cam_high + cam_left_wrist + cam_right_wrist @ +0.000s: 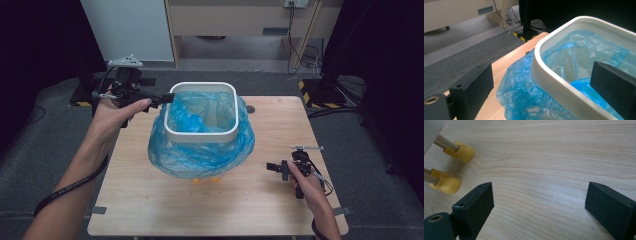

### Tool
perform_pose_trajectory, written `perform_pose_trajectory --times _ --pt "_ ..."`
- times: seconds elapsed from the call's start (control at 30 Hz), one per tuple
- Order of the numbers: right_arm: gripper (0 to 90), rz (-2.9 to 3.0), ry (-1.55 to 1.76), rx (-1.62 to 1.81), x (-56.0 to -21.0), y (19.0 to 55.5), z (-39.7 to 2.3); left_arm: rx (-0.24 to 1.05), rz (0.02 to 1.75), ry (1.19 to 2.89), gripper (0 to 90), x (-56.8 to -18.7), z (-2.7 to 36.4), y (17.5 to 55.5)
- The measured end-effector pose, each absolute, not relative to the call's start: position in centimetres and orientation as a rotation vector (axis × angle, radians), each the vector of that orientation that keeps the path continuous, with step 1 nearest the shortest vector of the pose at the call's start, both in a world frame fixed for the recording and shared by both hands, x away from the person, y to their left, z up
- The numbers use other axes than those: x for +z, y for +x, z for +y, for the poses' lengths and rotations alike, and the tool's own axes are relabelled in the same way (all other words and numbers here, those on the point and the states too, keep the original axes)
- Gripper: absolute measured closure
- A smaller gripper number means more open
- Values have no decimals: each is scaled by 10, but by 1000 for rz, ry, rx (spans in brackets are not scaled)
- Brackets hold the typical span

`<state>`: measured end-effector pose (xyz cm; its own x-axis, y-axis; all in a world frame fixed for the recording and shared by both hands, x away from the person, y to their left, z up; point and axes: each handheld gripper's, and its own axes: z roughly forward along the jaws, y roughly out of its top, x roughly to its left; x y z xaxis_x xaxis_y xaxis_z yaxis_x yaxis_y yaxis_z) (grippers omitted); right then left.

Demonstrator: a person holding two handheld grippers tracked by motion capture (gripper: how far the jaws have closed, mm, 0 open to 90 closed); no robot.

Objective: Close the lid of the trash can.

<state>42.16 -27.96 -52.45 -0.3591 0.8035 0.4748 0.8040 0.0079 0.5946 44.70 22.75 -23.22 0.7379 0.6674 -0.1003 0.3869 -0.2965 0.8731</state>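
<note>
- High view: white bin (202,134) stands on the wooden surface (150,200), toward its far middle; blue bag (200,157) lines it and spills over the rim down the outside.
- Left gripper (167,98) at the bin's left rim.
- Left gripper view: jaws wide, straddling the rim (554,82), one outside, one inside above the bag (524,97); pads not pressing.
- Right gripper (270,167) near the surface's right edge, well apart from the bin.
- Right gripper view: jaws wide, nothing between; two yellow-capped bin feet (461,151) nearby.

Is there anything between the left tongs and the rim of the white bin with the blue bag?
Nothing visible. The left tongs stand open astride the rim of the white bin, one jaw outside and one inside over the blue bag. The pads are not pressing on the rim.
</note>
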Motion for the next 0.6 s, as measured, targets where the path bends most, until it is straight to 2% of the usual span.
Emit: perform_pose_trajectory --times 0.6 --pt "81 -2228 -1771 -1323 -525 422 -280 393 927 1856 43 -243 267 443"
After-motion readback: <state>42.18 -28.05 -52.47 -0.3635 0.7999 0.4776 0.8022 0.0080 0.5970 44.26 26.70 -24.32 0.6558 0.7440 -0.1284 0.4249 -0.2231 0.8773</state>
